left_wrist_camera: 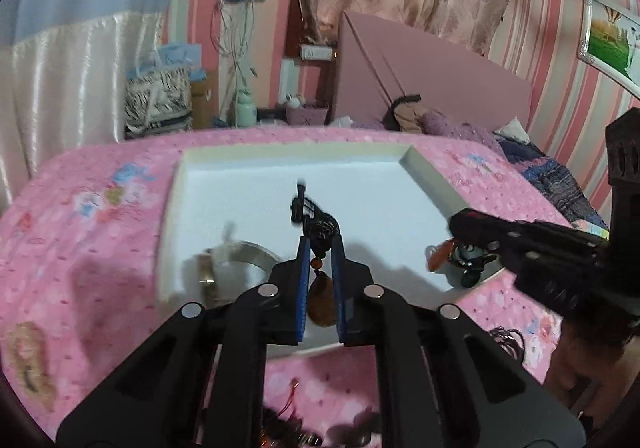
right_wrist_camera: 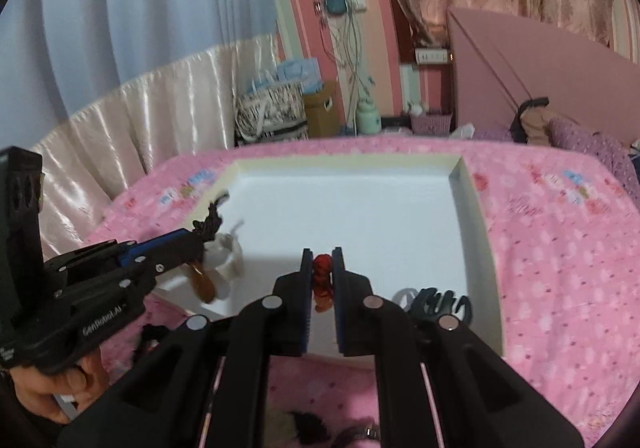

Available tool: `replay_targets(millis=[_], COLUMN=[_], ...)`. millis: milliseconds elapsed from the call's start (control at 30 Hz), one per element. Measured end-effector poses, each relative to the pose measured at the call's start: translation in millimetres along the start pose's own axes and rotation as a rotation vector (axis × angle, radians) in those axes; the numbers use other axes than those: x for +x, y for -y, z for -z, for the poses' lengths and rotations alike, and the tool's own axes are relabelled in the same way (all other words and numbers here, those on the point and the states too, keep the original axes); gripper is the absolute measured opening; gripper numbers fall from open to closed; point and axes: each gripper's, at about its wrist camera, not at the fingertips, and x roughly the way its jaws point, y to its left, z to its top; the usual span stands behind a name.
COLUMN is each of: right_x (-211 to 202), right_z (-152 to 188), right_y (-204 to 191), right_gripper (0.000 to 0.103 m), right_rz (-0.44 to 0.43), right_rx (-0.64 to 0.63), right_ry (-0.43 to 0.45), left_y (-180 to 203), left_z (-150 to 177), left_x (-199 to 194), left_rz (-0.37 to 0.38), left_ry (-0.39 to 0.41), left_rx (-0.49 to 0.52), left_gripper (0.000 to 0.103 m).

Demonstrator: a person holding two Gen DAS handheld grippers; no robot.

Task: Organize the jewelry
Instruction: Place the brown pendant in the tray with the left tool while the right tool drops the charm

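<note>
A white foam tray lies on a pink bedspread. My left gripper is over the tray's near left part, shut on a black knotted cord. A brown pendant hangs from the cord between the fingers. My right gripper is over the near right part, shut on a red knotted charm. In the tray rest a pale bangle at the near left and a black hair claw at the near right.
Dark cords and other jewelry lie on the bedspread in front of the tray. A hand holds the left gripper. Beyond the bed stand a pink headboard, pillows, curtains and a cluttered floor corner.
</note>
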Motion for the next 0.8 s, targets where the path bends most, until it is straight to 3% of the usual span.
replay_targets(millis=[200, 400, 800], right_x=[27.4, 30.7, 33.5], right_z=[27.5, 31.1, 31.4], right_y=[9.5, 5.4, 1.1], right_gripper=[0.009, 0.010, 0.014], right_rz=[-0.029, -0.025, 0.041], right_rx=[0.042, 0.017, -0.005], right_ry=[-0.047, -0.053, -0.052], left_y=[5.1, 8.9, 8.7], left_z=[16.2, 25.6, 24.0], left_x=[28.9, 44.9, 44.3], left_rz=[-0.028, -0.014, -0.051], left_ry=[-0.041, -0.086, -0.070], left_rx=[0.032, 0.048, 0.024], left_gripper=[0.008, 0.005, 0.005])
